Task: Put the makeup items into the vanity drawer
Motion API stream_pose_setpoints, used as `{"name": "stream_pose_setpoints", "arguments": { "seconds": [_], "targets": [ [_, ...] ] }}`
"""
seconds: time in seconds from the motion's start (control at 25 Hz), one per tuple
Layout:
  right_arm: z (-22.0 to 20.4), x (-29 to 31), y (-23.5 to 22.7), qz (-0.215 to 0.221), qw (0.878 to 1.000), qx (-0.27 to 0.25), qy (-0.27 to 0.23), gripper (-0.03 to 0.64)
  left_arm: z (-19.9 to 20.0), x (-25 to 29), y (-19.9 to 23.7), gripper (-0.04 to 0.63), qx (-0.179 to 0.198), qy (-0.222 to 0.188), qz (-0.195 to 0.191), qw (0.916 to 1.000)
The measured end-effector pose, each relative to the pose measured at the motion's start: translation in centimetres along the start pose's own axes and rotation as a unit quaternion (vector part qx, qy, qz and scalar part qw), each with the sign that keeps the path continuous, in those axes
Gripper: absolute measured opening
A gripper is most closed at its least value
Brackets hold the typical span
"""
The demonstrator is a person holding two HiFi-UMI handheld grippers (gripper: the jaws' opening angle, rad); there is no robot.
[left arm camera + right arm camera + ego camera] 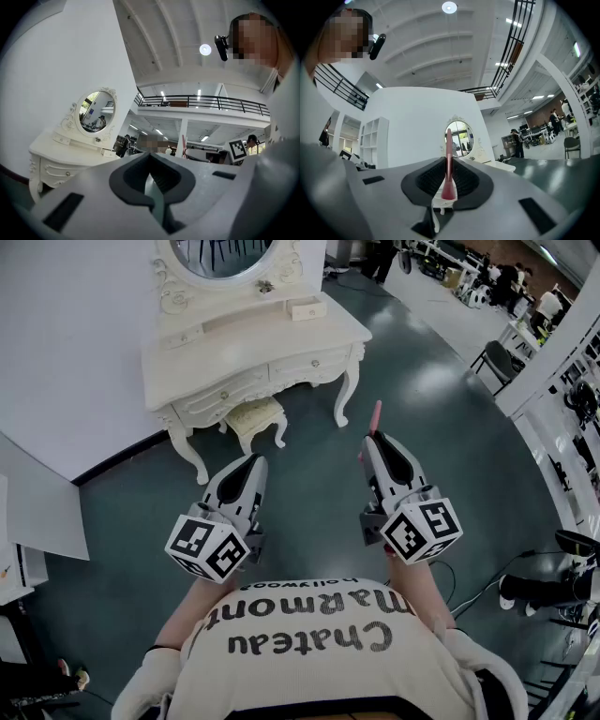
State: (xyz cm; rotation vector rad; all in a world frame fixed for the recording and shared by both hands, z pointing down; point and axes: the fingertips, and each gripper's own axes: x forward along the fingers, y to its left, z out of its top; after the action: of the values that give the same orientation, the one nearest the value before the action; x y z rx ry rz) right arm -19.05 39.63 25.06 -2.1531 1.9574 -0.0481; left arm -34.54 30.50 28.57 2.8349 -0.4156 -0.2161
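My right gripper (371, 441) pinches a slim pink makeup stick (448, 159) at its lower end; it seems light, stiff and slippery. My left gripper (255, 461) is closed, empty. The vanity (253, 343) stands well ahead.

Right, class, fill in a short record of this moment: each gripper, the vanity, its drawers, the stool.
Left gripper: jaws together, empty
Right gripper: shut on pink stick, which juts past the jaws
Vanity: ahead, against the white wall, not yet reached
Front drawers: look shut
Stool: tucked under the vanity
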Motion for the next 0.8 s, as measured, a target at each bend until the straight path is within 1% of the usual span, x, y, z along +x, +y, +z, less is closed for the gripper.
{"name": "stream_pose_setpoints", "arguments": {
  "seconds": [0.2, 0.32, 0.48, 0.56, 0.68, 0.8],
  "targets": [
    [-1.5, -0.4, 0.6, 0.001, 1.000, -0.005, 0.008, 0.063, -0.8, -0.6, 0.5, 0.008, -0.008, 0.000, -0.005, 1.0000],
    [-1.7, -0.1, 0.3, -0.002, 1.000, -0.006, 0.013, 0.063, -0.9, -0.2, 0.5, 0.008, -0.009, 0.001, -0.012, 0.9999],
    [-1.9, 1.1, -0.9, 0.000, 1.000, 0.019, 0.008, 0.064, -1.3, 1.1, 1.1, 0.008, -0.011, 0.006, -0.015, 0.9998],
    [-2.1, 2.1, -1.6, 0.005, 0.999, 0.031, 0.008, 0.064, -1.2, 2.1, 1.9, 0.008, -0.013, 0.000, -0.011, 0.9999],
    [-2.5, 4.4, -3.3, 0.011, 1.000, 0.022, 0.013, 0.064, -1.3, 4.5, 3.3, 0.008, -0.017, -0.007, -0.009, 0.9998],
    [-2.6, 7.2, -5.9, 0.017, 1.000, 0.020, 0.016, 0.064, -1.6, 7.8, 4.5, 0.008, -0.024, 0.000, -0.014, 0.9996]
  ]
}}
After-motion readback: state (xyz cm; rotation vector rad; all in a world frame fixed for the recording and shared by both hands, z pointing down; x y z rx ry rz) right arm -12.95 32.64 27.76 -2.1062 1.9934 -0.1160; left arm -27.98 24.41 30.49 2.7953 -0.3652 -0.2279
